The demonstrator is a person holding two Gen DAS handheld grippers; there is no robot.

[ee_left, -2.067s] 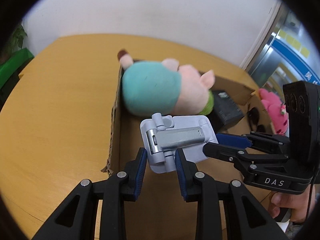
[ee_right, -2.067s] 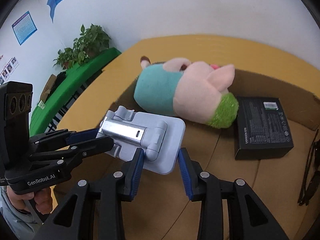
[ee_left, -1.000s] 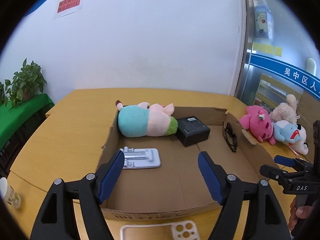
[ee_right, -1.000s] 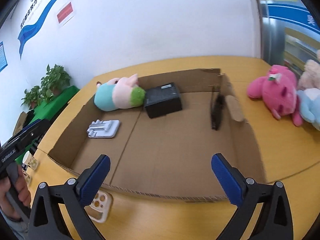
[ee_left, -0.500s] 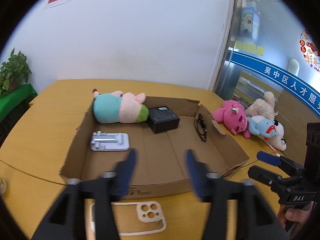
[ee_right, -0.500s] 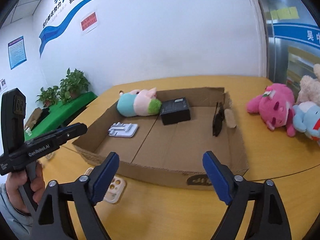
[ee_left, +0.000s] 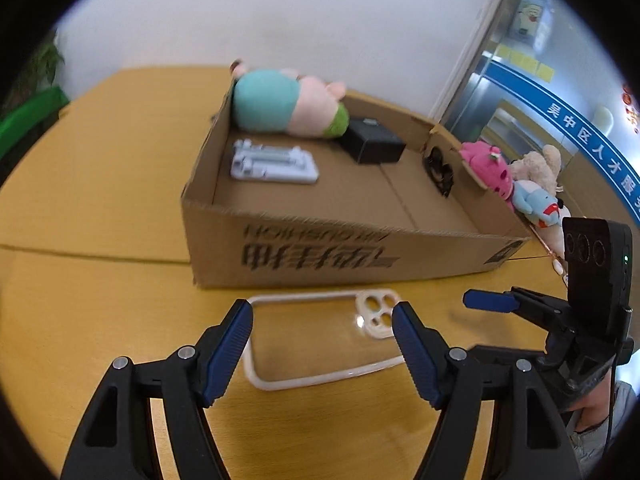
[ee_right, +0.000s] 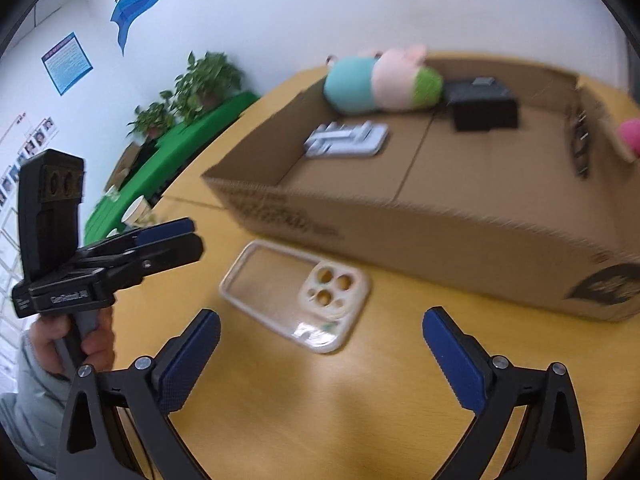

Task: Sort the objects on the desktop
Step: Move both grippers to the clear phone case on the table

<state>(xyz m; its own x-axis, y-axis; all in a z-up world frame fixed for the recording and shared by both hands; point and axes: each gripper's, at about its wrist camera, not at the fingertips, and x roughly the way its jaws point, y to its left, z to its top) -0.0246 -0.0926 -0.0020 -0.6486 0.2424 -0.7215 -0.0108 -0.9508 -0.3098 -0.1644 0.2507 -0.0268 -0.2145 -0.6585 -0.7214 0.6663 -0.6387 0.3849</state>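
Note:
A clear phone case [ee_left: 320, 332] with a cream rim lies flat on the wooden table in front of the cardboard box [ee_left: 320, 256]; it also shows in the right wrist view [ee_right: 296, 296]. My left gripper [ee_left: 322, 344] is open, its fingers either side of the case just above it. My right gripper [ee_right: 320, 354] is open wide and empty, just short of the case. Inside the box [ee_right: 440, 220] lie a grey phone stand [ee_left: 272, 164], a pig plush [ee_left: 284, 104], a black box [ee_left: 372, 144] and dark glasses [ee_left: 438, 168].
Pink, beige and blue plush toys [ee_left: 520, 184] sit on the table right of the box. A paper cup [ee_right: 136, 210] stands at the table's left edge. Green furniture with potted plants [ee_right: 192, 92] stands beyond it.
Both grippers let go of the phone stand in the box, pulled back and came down to the phone case in front of the box. The left gripper now straddles the case.

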